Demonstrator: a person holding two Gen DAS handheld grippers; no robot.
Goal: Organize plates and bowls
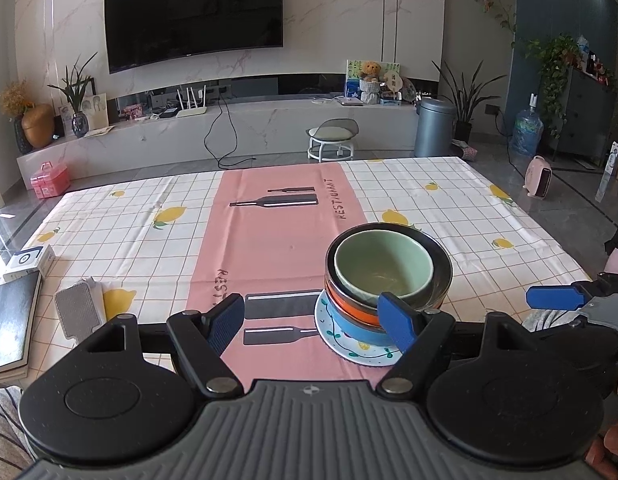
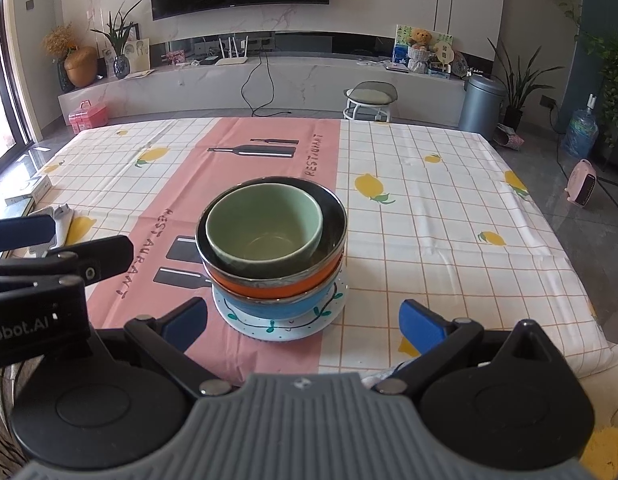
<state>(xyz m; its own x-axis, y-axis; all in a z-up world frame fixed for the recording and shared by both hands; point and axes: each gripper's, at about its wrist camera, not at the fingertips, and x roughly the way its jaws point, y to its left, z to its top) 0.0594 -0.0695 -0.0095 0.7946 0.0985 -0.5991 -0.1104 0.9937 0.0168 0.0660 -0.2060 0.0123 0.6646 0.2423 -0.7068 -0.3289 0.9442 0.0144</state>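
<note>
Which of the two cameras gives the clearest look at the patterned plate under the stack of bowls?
The right wrist view: the patterned plate sits centred between the open fingers, its front rim unobstructed. In the left wrist view the same plate lies off to the right, and one blue finger pad covers part of its rim.

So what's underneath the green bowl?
The green bowl sits in an orange bowl, over a blue bowl, on a white patterned plate. The lower bowls' insides are covered.

We see a table (image 2: pixel 449 216) under a lemon-print cloth (image 2: pixel 429 248). On it rest a patterned plate (image 2: pixel 269 326), a book (image 1: pixel 9 320) and a grey pad (image 1: pixel 75 314)
</note>
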